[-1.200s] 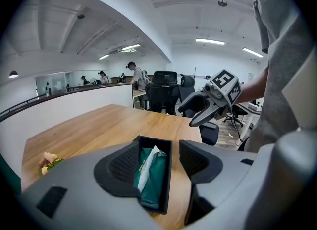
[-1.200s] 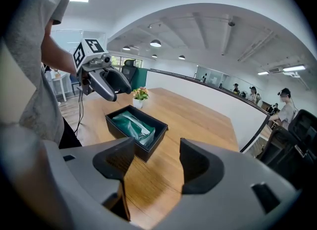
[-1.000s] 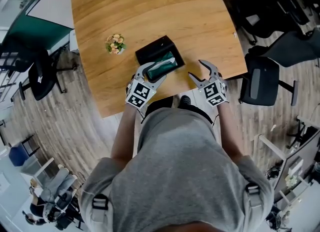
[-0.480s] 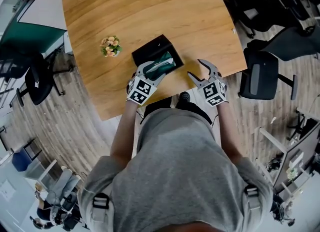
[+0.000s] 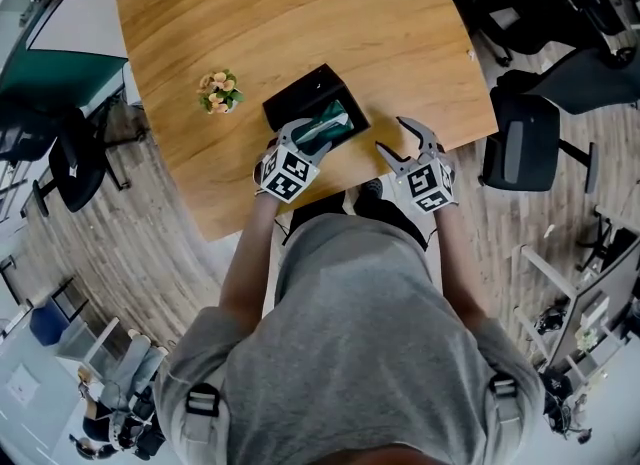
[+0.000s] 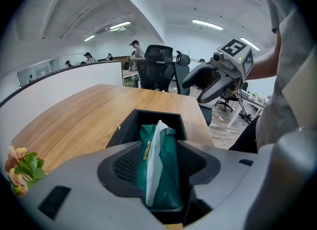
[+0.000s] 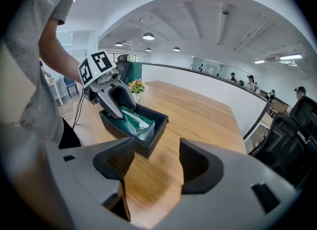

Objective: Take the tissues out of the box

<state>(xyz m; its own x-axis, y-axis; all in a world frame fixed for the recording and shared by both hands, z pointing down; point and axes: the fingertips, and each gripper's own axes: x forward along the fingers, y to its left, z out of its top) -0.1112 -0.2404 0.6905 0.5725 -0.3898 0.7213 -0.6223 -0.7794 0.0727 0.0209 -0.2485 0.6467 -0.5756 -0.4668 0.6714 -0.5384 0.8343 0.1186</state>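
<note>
Left gripper [image 6: 159,149] jaws, just narrowing around tissue pack [image 6: 167,177], remain unclamped; right gripper [image 7: 156,159] gapes empty, so unheld box [image 6: 123,127] may lift.

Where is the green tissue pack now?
Head view: the pack lies inside the black box on the table, right of the flowers, between the jaws of the left gripper, which have just been closing.

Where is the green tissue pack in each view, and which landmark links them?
Head view: the tissue pack lies in the black box, just above centre.
Left gripper view: the tissue pack fills the lower centre, in the box.
Right gripper view: the tissue pack is left of centre, in the box.
Shared landmark: the flowers beside the box, seen in all three views.
</note>
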